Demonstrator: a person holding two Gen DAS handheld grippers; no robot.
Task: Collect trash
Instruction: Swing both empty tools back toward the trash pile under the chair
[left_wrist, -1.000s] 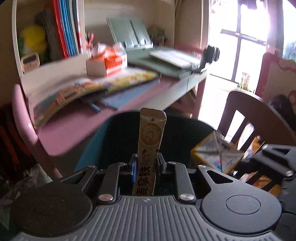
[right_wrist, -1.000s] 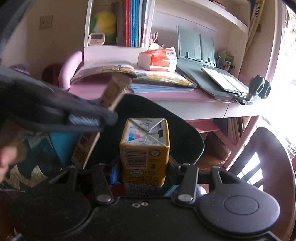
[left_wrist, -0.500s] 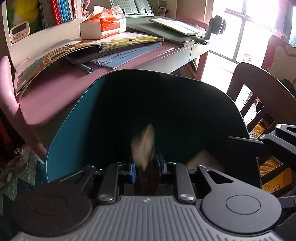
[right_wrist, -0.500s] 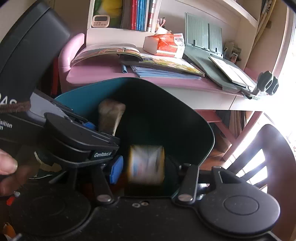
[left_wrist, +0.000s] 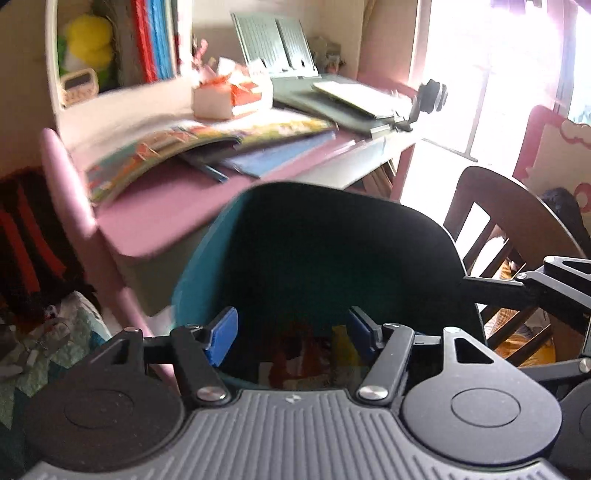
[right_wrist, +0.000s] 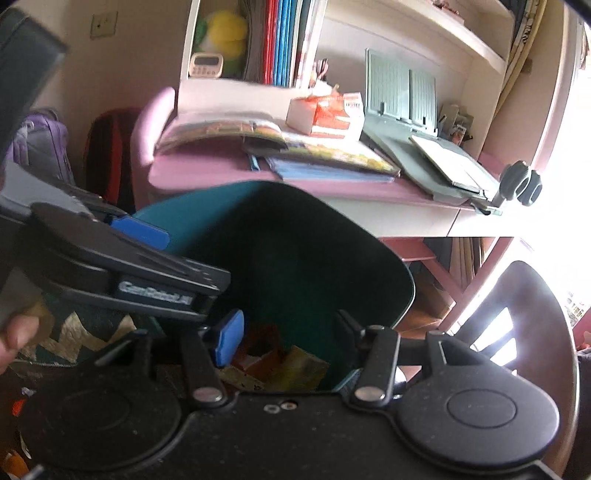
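Trash of red and yellow crumpled wrappers and a flattened carton lies at the bottom of the teal plastic bin, below both tools. The left gripper, its jaws just opened, is released and empty; the right gripper likewise gapes empty, both angled down over the rim.

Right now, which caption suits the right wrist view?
Open right hand-held gripper above dark teal plastic bin holding colourful trash, beside pink desk.

Teal bin, pink desk, blue jaws, dark-brown chair
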